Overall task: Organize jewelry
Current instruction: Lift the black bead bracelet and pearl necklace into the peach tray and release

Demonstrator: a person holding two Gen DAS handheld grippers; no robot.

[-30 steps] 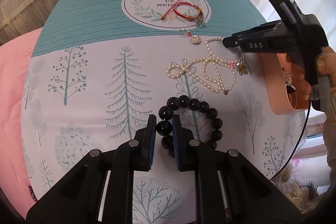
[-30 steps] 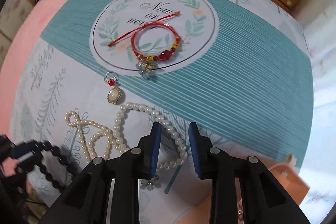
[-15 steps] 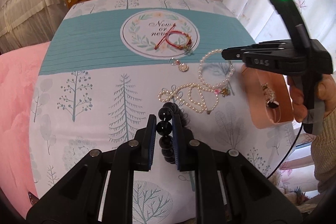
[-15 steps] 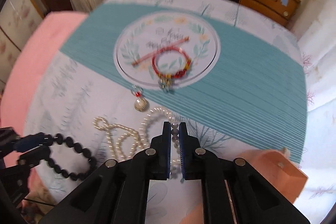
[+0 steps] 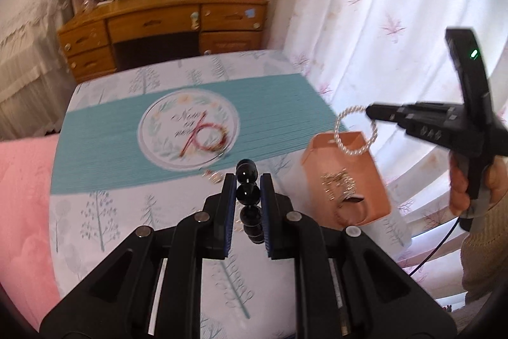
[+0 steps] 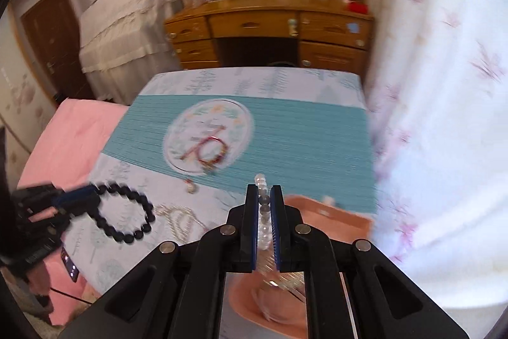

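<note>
My left gripper [image 5: 247, 187] is shut on a black bead bracelet [image 5: 248, 194] and holds it above the table; the bracelet also shows hanging as a ring in the right wrist view [image 6: 125, 215]. My right gripper [image 6: 264, 196] is shut on a pearl bracelet [image 6: 263, 205], which hangs as a loop [image 5: 355, 129] over the pink jewelry box [image 5: 347, 180]. The box holds small metal pieces [image 5: 338, 185]. A red string bracelet [image 5: 206, 137] lies on the round print of the tablecloth. A pearl necklace [image 6: 179, 220] lies on the cloth.
A small pendant [image 6: 191, 187] lies near the teal band of the cloth [image 5: 104, 142]. A wooden desk [image 5: 165, 30] stands behind the table, a white curtain [image 5: 365, 21] to the right, pink bedding [image 5: 22, 196] to the left.
Both grippers have risen well above the table. The right gripper shut on the pearl bracelet and lifted it over the pink box. The left carries the black bracelet up.
</note>
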